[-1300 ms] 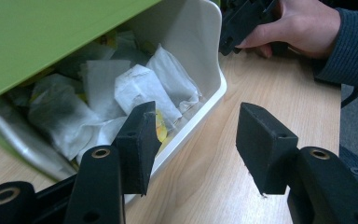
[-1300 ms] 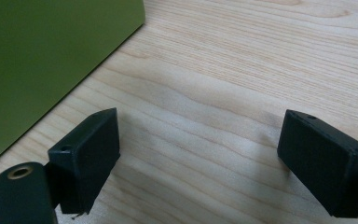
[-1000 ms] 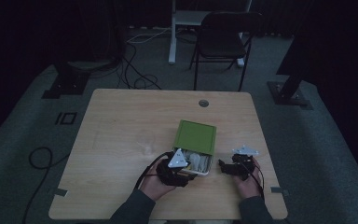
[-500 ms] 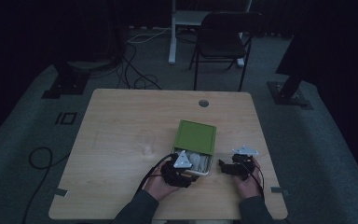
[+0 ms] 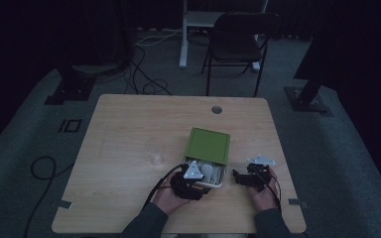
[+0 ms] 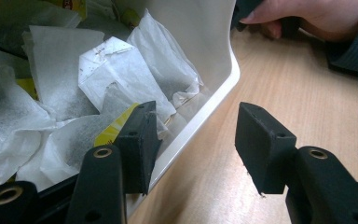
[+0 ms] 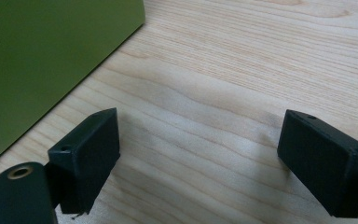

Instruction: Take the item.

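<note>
Left tongs [image 6: 193, 140]: jaws apart, straddling the white box [image 6: 214, 88] wall, one jaw inside among the tea bags [image 6: 116, 70].
Right tongs [image 7: 198, 158]: wide apart, empty, over bare worktop [image 7: 242, 60] beside the green lid [image 7: 42, 56].
Box: near worktop edge.

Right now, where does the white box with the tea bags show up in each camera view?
High view: the white box lies below centre, half under its green lid, by the left gripper.
Left gripper view: its wall runs from top centre to lower left, one jaw inside, one outside.
Right gripper view: I can't pick it out; the green lid fills the upper left.
Shared landmark: the wooden table.
</note>
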`<action>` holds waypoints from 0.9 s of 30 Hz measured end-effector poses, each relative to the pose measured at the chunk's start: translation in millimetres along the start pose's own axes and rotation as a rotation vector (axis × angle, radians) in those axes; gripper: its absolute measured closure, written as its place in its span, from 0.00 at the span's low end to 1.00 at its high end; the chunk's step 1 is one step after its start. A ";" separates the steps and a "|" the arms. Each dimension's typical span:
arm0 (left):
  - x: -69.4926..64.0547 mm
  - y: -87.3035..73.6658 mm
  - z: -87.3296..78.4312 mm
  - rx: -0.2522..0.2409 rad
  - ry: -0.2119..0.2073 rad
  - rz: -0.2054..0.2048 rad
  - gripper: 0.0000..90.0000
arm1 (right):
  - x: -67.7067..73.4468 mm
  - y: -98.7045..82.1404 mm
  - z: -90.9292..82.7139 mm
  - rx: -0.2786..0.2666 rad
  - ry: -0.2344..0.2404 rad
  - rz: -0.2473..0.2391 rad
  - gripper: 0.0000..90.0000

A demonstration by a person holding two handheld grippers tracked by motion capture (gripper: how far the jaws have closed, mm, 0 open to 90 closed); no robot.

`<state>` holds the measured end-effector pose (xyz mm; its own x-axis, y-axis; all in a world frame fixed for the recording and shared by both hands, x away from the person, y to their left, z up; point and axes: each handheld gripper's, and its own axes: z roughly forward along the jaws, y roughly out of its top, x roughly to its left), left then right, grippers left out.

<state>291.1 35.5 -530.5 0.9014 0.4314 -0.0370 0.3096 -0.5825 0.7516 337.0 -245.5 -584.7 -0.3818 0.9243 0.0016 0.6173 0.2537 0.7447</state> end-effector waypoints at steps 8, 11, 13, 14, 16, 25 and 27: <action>-10.6 -8.1 -7.2 0.000 -0.026 -0.002 0.57 | 0.2 0.0 0.0 0.000 0.000 0.002 0.14; -17.0 -12.2 -10.1 0.007 -0.037 0.006 0.57 | 0.1 0.0 0.0 0.000 0.000 0.002 0.14; -19.9 -13.7 -10.3 0.020 -0.054 0.012 0.58 | 0.1 0.0 0.0 -0.001 0.000 0.001 0.14; -21.8 -13.9 -10.2 0.023 -0.058 0.017 0.59 | 0.1 0.0 0.0 -0.001 0.000 0.001 0.14; -24.3 -12.5 -11.1 0.028 -0.054 0.031 0.59 | 0.1 0.0 0.0 0.000 0.000 0.002 0.14; -22.3 1.9 -21.3 -0.029 0.012 0.049 0.60 | 0.1 0.0 0.0 -0.001 0.000 0.002 0.14; -20.9 3.3 -22.0 -0.028 0.023 0.051 0.60 | 0.1 0.0 0.0 -0.001 0.000 0.002 0.14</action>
<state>266.6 39.7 -512.7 0.9085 0.4176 0.0166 0.2546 -0.5844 0.7705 337.0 -245.4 -584.7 -0.3808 0.9247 0.0027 0.6174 0.2521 0.7451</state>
